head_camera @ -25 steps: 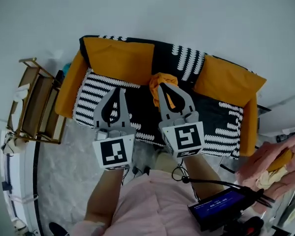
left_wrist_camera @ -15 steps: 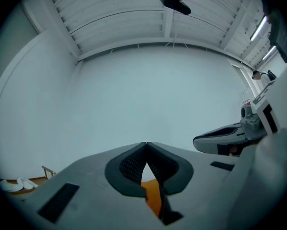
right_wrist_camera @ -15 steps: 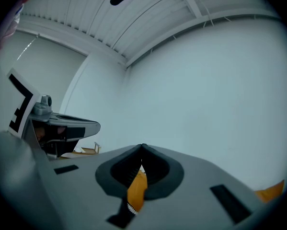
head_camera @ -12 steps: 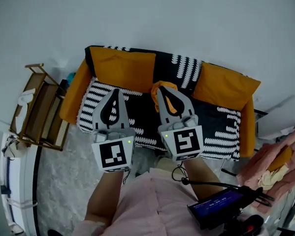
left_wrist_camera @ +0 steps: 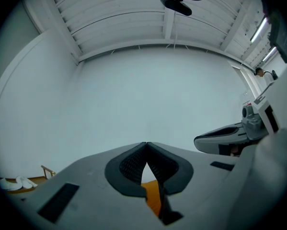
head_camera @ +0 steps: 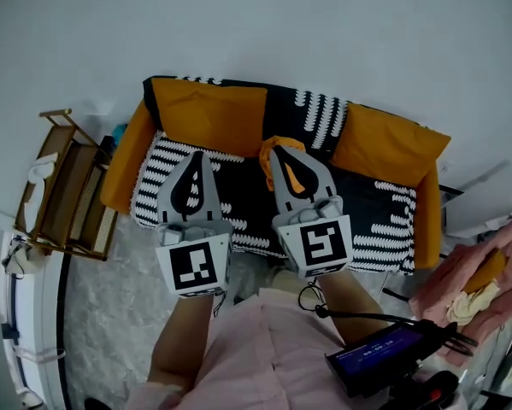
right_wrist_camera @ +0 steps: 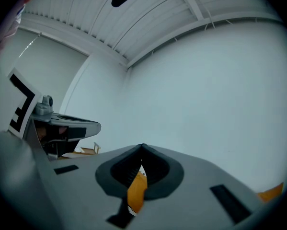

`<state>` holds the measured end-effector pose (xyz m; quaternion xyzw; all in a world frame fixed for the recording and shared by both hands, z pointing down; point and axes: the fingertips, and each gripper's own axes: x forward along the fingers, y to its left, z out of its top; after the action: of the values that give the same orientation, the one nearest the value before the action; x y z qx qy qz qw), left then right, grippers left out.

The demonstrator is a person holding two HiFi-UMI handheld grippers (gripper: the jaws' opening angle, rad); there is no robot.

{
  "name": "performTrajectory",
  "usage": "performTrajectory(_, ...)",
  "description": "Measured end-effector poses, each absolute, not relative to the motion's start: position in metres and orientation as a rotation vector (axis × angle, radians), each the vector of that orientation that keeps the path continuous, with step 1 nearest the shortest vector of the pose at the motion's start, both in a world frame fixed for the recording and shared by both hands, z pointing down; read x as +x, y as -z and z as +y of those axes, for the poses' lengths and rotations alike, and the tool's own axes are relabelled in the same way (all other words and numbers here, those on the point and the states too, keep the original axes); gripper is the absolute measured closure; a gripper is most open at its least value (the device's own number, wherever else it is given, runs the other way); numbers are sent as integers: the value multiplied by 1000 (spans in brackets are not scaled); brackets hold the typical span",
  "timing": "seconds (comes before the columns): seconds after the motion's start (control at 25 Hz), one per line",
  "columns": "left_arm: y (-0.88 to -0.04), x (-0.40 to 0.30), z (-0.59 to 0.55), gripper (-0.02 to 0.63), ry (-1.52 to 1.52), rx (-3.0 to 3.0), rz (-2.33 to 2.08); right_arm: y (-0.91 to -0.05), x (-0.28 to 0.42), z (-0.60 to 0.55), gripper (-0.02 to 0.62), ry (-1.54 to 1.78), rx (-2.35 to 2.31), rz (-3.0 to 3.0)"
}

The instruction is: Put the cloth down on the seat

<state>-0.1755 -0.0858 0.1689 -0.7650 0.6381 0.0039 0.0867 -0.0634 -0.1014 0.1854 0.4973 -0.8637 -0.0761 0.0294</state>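
We see the right tongs point(head_camera: 278, 150) clenched on the orange cloth point(head_camera: 268, 161). It hangs over the middle of the sofa seat point(head_camera: 243, 202), straight below the tips, possibly touching already. Left tongs point(head_camera: 196, 155) closed on nothing, just beside. Right hand is nearer.

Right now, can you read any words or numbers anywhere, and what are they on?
Blue screen on the black box by the person's waist: pale digits, too small and blurred to read.
Marker cube on the left gripper, marker cube on the right gripper: black-and-white square patterns, not letters.
Nothing else is readable.
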Motion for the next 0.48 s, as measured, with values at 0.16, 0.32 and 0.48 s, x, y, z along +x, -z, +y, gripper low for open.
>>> performTrajectory(0.16, -168, -173, -88, 595, -26, -2291, 1902, -187, -62, -103, 595, 245, 1541, -2662)
performTrajectory(0.32, -171, -173, -89, 595, -22, -2287, 1896, -189, -60, -103, 595, 234, 1545, -2659)
performTrajectory(0.48, -176, -174, -91, 595, 2, -2282, 1889, -188, -60, -104, 595, 259, 1548, -2668)
